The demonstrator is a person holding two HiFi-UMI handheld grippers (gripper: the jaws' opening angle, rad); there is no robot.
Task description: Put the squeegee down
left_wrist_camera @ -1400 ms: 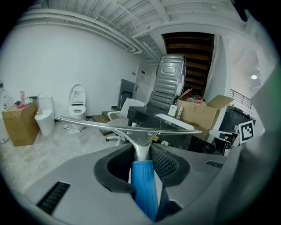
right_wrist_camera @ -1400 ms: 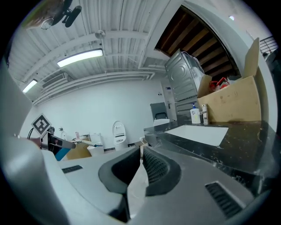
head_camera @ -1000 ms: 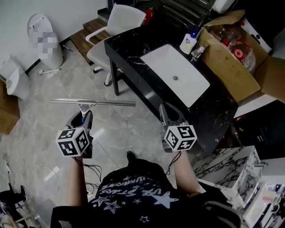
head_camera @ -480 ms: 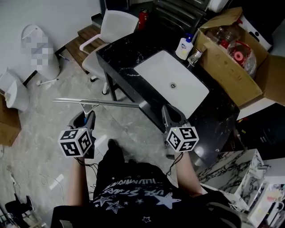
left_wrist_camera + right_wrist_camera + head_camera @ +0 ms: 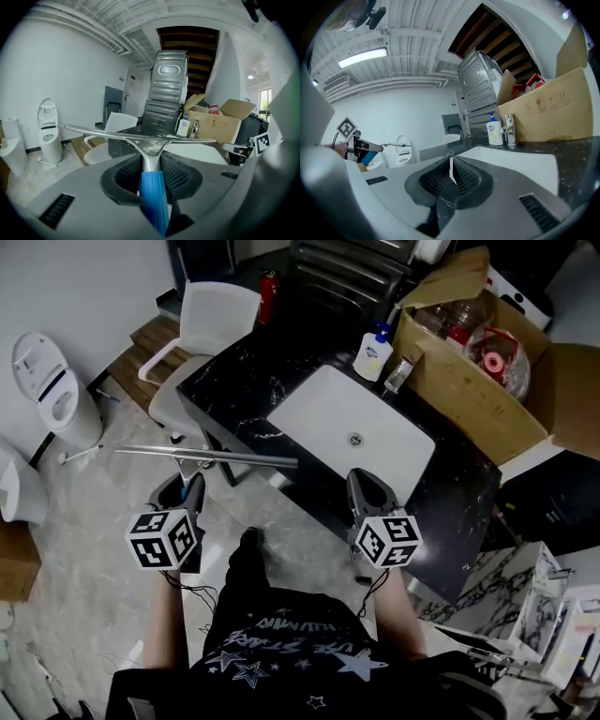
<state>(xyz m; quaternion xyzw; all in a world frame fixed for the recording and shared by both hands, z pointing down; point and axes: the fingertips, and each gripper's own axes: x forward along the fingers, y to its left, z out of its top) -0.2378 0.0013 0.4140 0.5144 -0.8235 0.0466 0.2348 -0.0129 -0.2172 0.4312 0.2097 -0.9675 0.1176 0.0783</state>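
My left gripper (image 5: 185,487), jaws clenched on the blue handle of the squeegee (image 5: 143,141), blade level above the floor (image 5: 94,493), tip beside the black marble surface (image 5: 234,381) with white sink (image 5: 328,423), right gripper (image 5: 451,174) jaws pressed together, empty, soap bottle (image 5: 373,352) label unreadable.

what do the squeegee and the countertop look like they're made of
The squeegee looks like bare shiny metal at the head and neck, with a matte blue handle, probably plastic or rubber. The countertop seems to be polished black marble or imitation stone: glossy, with white veins.
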